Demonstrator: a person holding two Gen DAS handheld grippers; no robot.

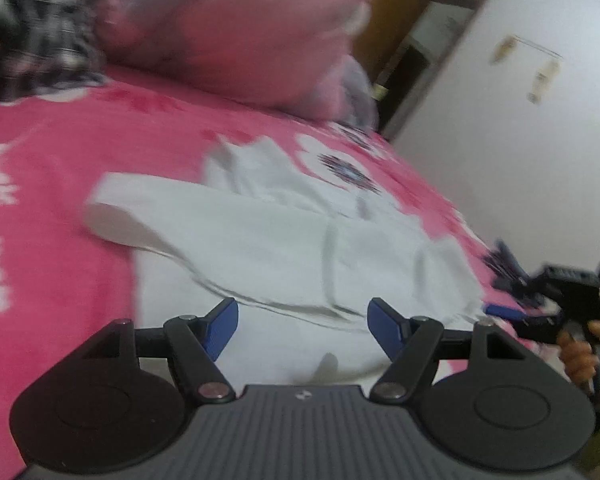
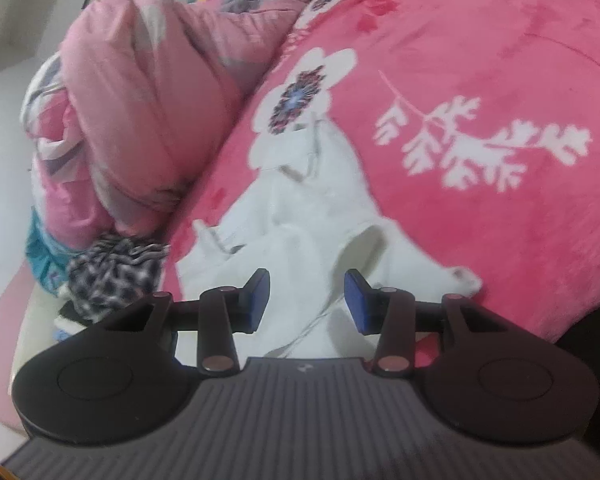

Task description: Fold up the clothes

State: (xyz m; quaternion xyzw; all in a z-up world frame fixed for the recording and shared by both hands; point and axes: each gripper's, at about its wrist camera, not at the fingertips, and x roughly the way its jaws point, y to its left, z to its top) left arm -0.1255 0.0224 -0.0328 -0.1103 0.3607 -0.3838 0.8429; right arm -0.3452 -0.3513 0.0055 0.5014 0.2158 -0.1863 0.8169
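Left tongs [image 1: 303, 326], right tongs [image 2: 307, 300] spread above white garment [image 1: 284, 248].

My left camera sits low and close over the bed [image 1: 52, 184], looking across the white garment [image 1: 260, 248] toward the pink pillows [image 1: 236, 28] and wall. My right camera looks down from higher. Both see that garment and pillows.
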